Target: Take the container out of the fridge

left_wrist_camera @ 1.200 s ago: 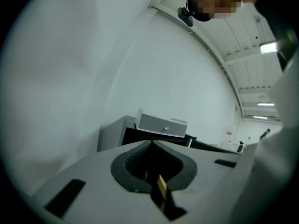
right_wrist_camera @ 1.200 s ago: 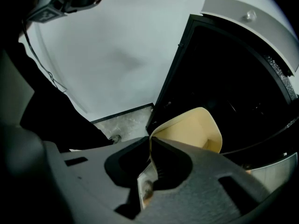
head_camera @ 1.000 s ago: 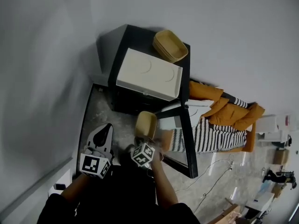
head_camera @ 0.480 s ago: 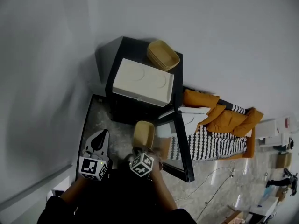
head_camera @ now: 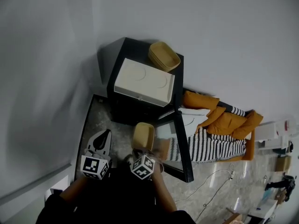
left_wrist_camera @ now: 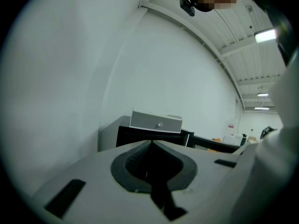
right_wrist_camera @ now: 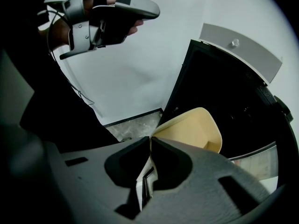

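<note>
Right gripper (head_camera: 139,149) pinches the tan container (head_camera: 144,135) by its rim, just outside the open fridge (head_camera: 135,107). It has apparently barely shifted over the last second, so extraction looks complete. Left gripper (head_camera: 103,135) pressed together, empty.

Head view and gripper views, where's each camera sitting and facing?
Head view: on the person's head, steeply down at the black fridge; both forearms show.
Left gripper view: on the left gripper, fingers shut and empty, facing the fridge and wall.
Right gripper view: on the right gripper, fingers shut on the beige container; left gripper shows above.
Shared: all views show the fridge.
</note>
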